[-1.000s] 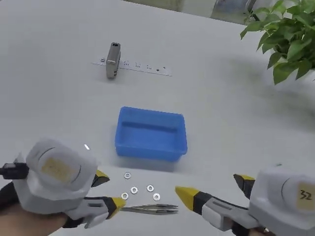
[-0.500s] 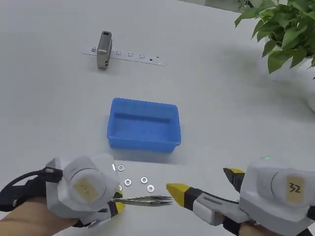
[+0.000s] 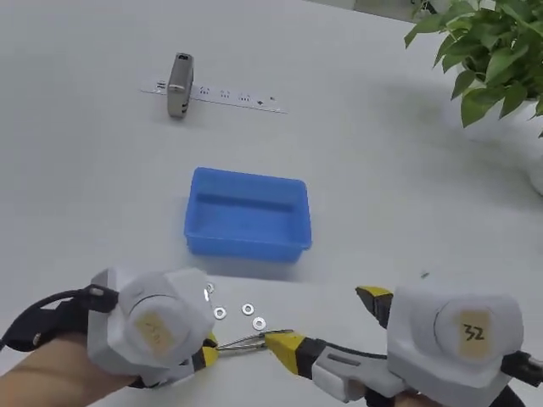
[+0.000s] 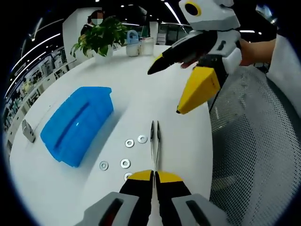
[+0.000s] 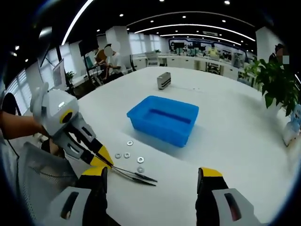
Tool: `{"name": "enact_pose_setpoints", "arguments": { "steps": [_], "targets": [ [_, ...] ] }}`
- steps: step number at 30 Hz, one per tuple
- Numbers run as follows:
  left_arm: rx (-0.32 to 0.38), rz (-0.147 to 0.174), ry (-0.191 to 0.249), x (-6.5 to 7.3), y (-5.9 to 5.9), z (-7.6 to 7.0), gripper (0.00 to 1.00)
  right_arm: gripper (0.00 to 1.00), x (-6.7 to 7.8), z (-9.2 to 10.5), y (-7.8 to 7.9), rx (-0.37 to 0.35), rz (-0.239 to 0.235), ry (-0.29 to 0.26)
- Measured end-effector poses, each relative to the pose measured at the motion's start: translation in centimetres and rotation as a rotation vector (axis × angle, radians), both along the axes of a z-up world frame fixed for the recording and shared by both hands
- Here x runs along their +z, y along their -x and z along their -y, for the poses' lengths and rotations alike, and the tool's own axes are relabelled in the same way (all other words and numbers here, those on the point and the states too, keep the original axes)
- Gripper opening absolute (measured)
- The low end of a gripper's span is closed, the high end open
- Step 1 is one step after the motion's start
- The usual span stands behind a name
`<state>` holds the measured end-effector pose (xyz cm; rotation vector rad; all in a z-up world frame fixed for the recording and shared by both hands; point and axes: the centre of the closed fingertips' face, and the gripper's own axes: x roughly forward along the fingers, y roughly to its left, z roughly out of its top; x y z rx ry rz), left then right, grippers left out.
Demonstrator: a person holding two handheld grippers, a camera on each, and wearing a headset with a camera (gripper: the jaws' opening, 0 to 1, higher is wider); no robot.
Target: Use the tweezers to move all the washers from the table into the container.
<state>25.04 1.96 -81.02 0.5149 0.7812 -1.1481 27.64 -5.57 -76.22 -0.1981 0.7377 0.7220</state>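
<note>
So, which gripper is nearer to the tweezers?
Left. The left gripper is shut on the tweezers at their handle end; the right gripper is open, with one finger near their tips.

White table (image 3: 407, 170): blue container (image 3: 246, 212), washers (image 3: 248, 309)

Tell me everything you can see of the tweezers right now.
The tweezers are slim, silvery metal: two thin arms, a narrow gap between them, tapering to fine points. The left gripper is shut on their rear end, so they point straight out along its jaws, low over the white table, beside the washers. Whether the points touch the table is unclear. The open right gripper is near, not touching.
</note>
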Motion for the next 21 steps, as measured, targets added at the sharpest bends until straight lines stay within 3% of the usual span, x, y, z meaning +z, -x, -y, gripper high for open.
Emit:
{"name": "enact_pose_setpoints", "arguments": {
  "steps": [4,6,10,17,21],
  "targets": [
    [-0.014,0.048,0.031,2.3,0.1,0.2,0.0,0.54,-0.8,-1.3,0.8,0.099,0.011,0.051],
    [-0.008,0.044,0.045,3.0,0.2,0.3,0.0,0.49,-1.9,-1.9,1.3,0.148,-0.014,0.084],
    [-0.005,0.055,0.062,4.4,0.5,0.6,0.0,0.35,-3.3,-3.0,1.3,0.232,0.022,0.141],
    [0.0,0.076,0.093,6.7,0.6,1.0,0.0,0.24,-4.2,-4.5,1.2,0.321,0.027,0.17],
    [0.007,0.086,0.106,7.4,0.5,1.0,0.0,0.16,-3.5,-5.3,1.3,0.344,0.025,0.135]
  ]
}}
